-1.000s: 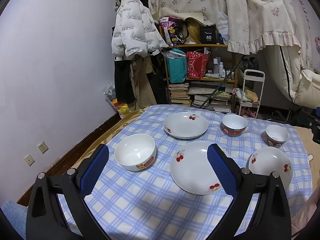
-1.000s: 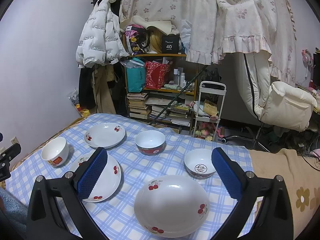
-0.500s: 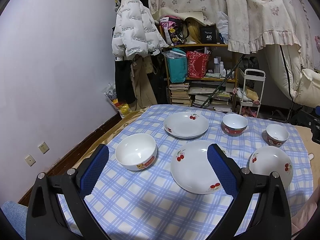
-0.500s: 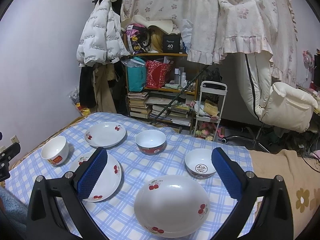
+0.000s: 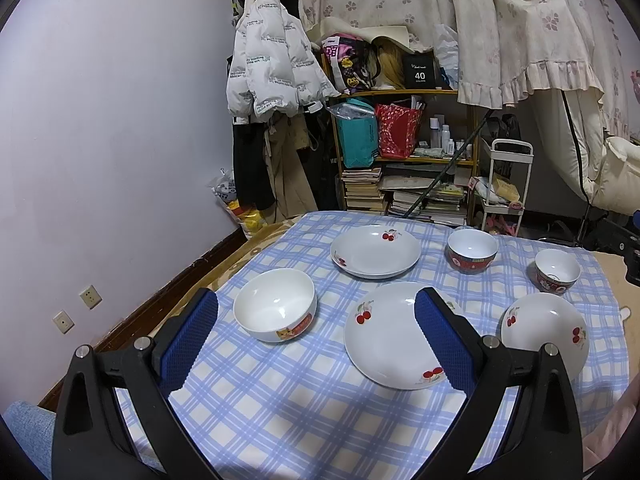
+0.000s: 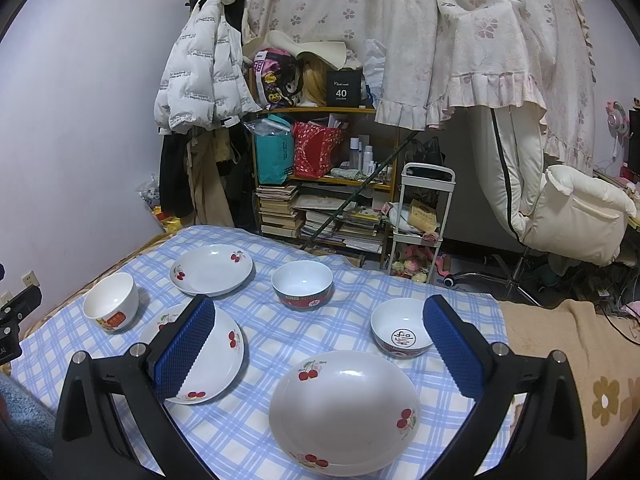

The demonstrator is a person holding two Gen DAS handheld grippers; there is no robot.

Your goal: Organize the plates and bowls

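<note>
both grippers spread and empty above six dishes

left gripper [image 5: 316,330] wide apart, holding nothing, above the blue checked tablecloth [image 5: 280,396]. white bowl with orange label [image 5: 275,310] just ahead between the pads; cherry plate [image 5: 394,334] behind the right pad. right gripper [image 6: 320,346] likewise spread, empty. large cherry bowl [image 6: 344,406] nearest, below it. small white bowl [image 6: 401,333] by the right pad. farther: red-banded bowl [image 6: 302,285], second cherry plate [image 6: 212,269]. all apart, none stacked.
</note>
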